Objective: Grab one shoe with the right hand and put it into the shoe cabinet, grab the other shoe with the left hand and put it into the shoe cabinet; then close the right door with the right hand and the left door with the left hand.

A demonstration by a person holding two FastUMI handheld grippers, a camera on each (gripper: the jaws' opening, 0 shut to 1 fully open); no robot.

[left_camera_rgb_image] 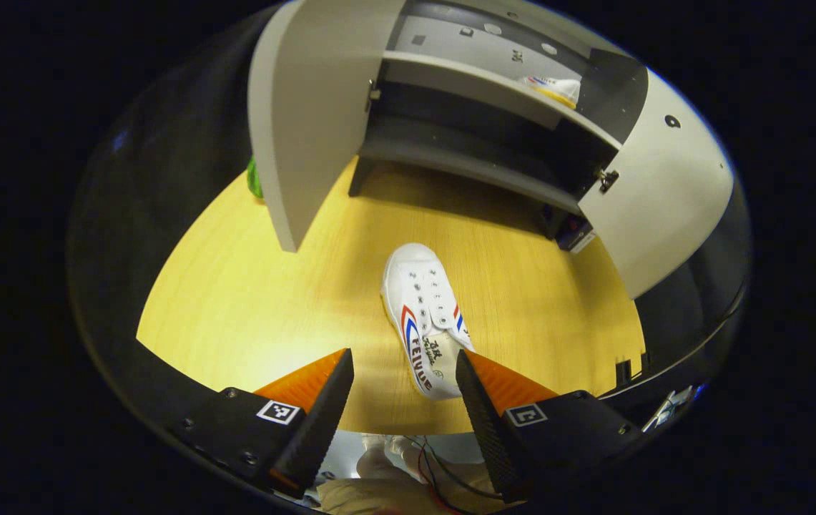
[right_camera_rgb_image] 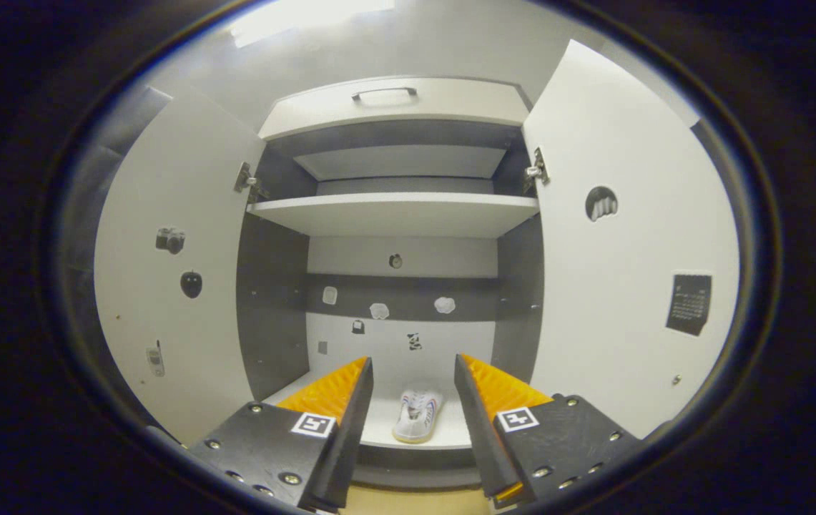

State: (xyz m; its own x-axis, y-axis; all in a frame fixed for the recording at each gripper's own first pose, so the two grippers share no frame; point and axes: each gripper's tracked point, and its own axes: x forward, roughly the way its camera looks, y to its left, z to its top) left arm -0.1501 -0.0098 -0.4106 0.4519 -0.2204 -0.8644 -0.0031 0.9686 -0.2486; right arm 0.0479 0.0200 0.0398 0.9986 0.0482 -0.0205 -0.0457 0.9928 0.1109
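Inside shoe cabinet (right_camera_rgb_image: pixel 393 207), one shoe (right_camera_rgb_image: pixel 416 415) seen on lower shelf; second shoe (left_camera_rgb_image: pixel 425 318) mid-worktop; left gripper (left_camera_rgb_image: pixel 404 386), right gripper (right_camera_rgb_image: pixel 413 390) spread wide, nothing held.

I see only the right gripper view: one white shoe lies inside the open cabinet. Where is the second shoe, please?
Observer: The second white canvas shoe with red and blue stripes lies on the yellow wooden table, in front of the grey cabinet, with its toe toward it.
Operator: Does the left gripper hold it?
Observer: No. The left gripper is open and hovers over the shoe's heel end.
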